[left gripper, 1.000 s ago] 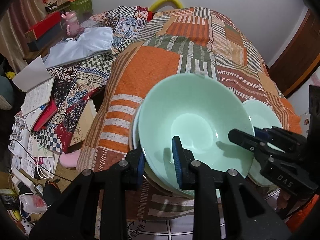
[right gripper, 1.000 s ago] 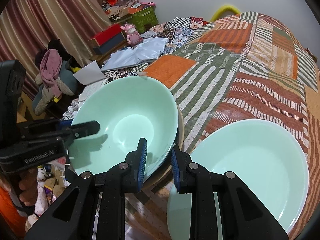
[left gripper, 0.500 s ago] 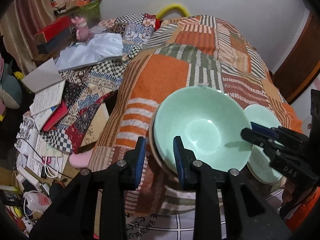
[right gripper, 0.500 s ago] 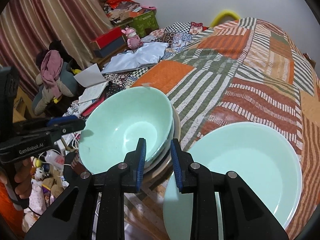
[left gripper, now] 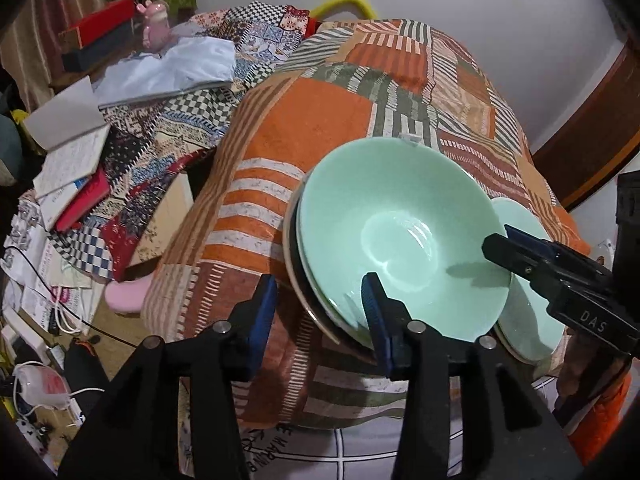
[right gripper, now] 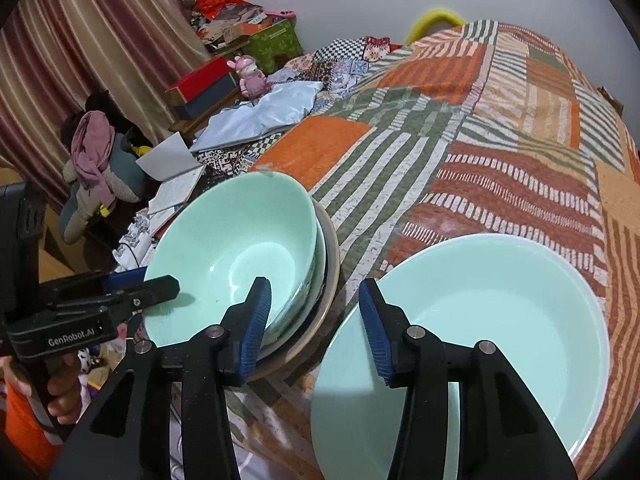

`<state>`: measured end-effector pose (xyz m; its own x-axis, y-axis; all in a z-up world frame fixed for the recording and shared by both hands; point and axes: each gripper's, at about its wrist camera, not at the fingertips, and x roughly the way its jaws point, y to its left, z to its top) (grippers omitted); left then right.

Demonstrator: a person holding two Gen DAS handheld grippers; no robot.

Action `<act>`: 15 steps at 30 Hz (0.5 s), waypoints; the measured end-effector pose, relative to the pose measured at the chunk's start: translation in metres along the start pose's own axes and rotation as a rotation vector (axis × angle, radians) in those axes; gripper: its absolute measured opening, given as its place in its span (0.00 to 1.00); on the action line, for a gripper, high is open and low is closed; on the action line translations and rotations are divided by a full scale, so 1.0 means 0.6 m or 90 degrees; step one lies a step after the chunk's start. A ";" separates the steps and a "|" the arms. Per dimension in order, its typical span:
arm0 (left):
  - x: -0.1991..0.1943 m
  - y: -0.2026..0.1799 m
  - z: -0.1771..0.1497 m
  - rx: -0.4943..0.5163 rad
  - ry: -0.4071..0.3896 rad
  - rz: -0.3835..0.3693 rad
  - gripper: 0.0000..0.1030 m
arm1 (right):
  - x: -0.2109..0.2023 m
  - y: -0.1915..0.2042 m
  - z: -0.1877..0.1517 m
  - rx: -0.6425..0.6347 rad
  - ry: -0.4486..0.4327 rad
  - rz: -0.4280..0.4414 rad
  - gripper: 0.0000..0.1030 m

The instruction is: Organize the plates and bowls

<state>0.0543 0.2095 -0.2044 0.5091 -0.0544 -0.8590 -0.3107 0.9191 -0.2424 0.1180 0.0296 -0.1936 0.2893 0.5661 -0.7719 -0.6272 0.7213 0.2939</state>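
both grippers' fingers are parting, and neither pair presses on anything. the left gripper [left gripper: 318, 304] has its blue pads partly spread around the near-left rim of the green bowl [left gripper: 400, 236]: one pad sits outside the rim over the quilt [left gripper: 312, 120], the other stands over the bowl's inner wall, with a gap showing on both sides. the right gripper [right gripper: 314, 312] is likewise partly spread at the bowl's opposite edge, its left pad just inside the rim and its right pad over the edge of the green plate [right gripper: 500, 336]; the rim lies between the pads, but they do not clamp it.

the bowl is nested on top of a stack of other bowls [right gripper: 326, 280], whose pale and brownish rims show beneath it, at the near edge of the quilt-covered bed. it sits slightly tilted in the stack. the plate lies flat on the quilt just beside the stack, to its right, close but not clearly touching.

off the bed's left side there are open notebooks [left gripper: 68, 152], a pale cloth [left gripper: 176, 68], a pink toy [right gripper: 250, 76] and a red box [right gripper: 200, 80] near striped curtains [right gripper: 80, 40]. a hand [right gripper: 60, 392] grips the left gripper's handle.
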 end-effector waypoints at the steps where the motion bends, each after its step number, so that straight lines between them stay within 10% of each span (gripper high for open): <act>1: 0.005 0.000 0.000 -0.001 0.003 -0.003 0.42 | 0.003 0.002 -0.001 0.001 0.004 0.000 0.41; 15: 0.046 0.005 -0.001 -0.020 0.032 -0.053 0.42 | 0.046 0.020 0.000 -0.016 0.048 -0.003 0.37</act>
<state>0.0670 0.2105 -0.2290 0.4933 -0.1506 -0.8567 -0.2946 0.8978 -0.3274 0.1187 0.0540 -0.2115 0.2373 0.5308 -0.8136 -0.6445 0.7127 0.2770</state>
